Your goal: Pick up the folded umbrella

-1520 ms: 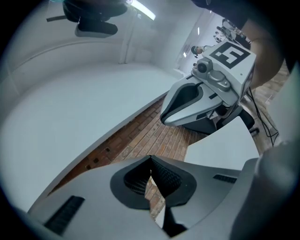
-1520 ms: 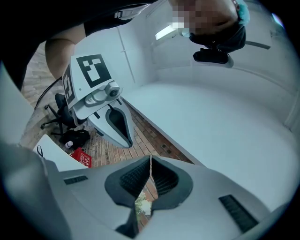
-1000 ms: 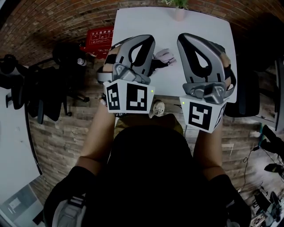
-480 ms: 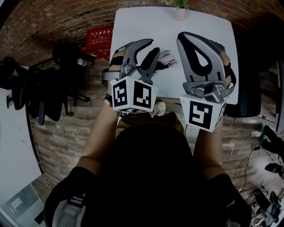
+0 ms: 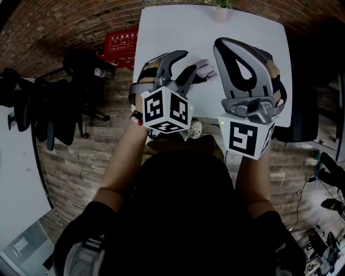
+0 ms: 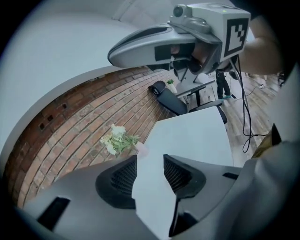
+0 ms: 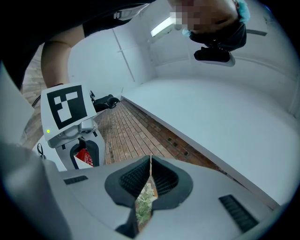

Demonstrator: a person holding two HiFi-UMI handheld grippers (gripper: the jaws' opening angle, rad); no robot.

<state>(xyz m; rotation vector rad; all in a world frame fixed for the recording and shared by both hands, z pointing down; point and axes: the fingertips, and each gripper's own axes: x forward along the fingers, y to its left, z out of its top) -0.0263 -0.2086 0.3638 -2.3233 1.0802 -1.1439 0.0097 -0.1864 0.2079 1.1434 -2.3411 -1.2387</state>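
Folded umbrella (image 5: 204,69) lies roughly crosswise on the white table (image 5: 178,27), upper centre, just right of the left claw (image 5: 187,62). Its empty jaws have just been opening, and it looks the nearer. The right claw (image 7: 149,174) is closed on nothing.

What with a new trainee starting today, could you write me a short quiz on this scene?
1. True or false: the right gripper is shut and empty.
2. What stands at the far edge of the table? A. potted plant B. kettle C. laptop
3. Does either gripper hold the folded umbrella?
Key: 1 true. 2 A. 3 No: it lies on the table. The left gripper has just been opening its jaws, with only bare table between them.
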